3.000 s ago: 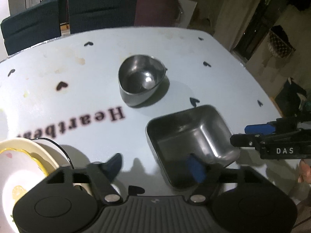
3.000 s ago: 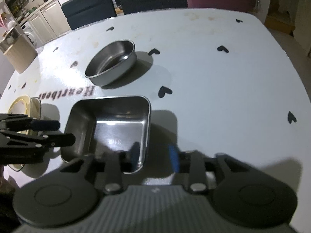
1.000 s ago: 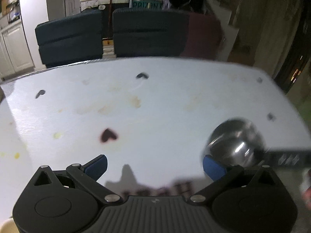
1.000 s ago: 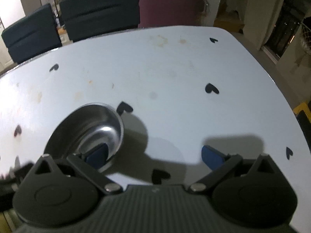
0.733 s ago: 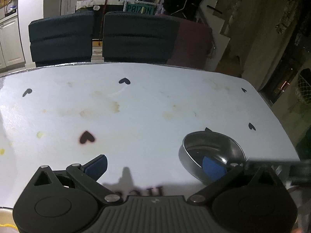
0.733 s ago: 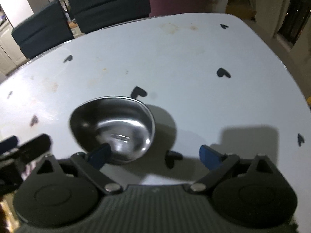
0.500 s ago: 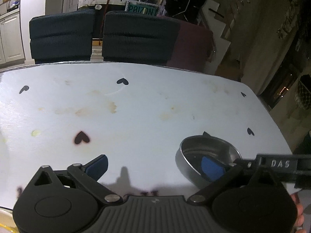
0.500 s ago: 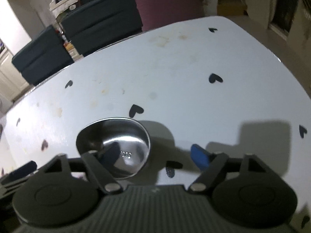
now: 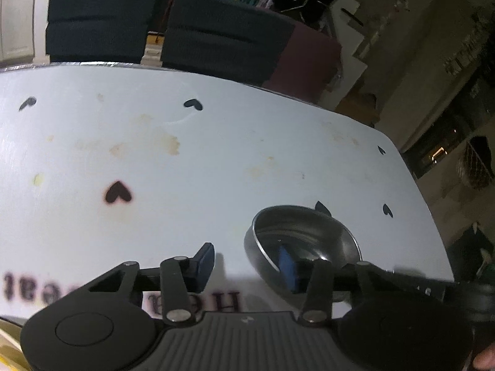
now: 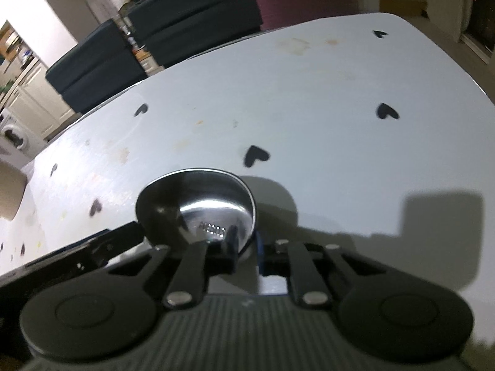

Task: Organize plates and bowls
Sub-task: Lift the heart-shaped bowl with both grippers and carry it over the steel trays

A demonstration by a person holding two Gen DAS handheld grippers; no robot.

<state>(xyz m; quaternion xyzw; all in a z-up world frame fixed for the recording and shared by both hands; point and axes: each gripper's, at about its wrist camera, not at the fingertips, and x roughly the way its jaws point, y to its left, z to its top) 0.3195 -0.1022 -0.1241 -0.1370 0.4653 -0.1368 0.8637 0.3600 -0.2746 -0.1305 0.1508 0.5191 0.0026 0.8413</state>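
A steel bowl (image 9: 304, 239) (image 10: 198, 204) stands on the white table (image 9: 185, 160) with black hearts. My right gripper (image 10: 246, 242) is closing on the bowl's near right rim. One finger is inside the bowl, the blue pad (image 10: 259, 249) outside, and both are against the wall. My left gripper (image 9: 247, 262) is closing too, astride the bowl's near left rim. Its right pad (image 9: 287, 267) is inside the bowl, and its left pad (image 9: 205, 261) stands clear of the wall. The right gripper's body (image 9: 427, 287) reaches in beside the bowl.
Dark blue chairs (image 9: 216, 31) and a maroon one (image 9: 309, 58) line the table's far edge. A cream plate's rim (image 9: 7, 351) shows at the lower left corner. The table's right edge (image 9: 433, 232) lies just past the bowl. A brown box (image 10: 9, 191) sits far left.
Both pairs of jaws have narrowed. The right one has gone from wide open around the bowl's rim to tight on it. The left one's fingers have drawn in over the near left rim.
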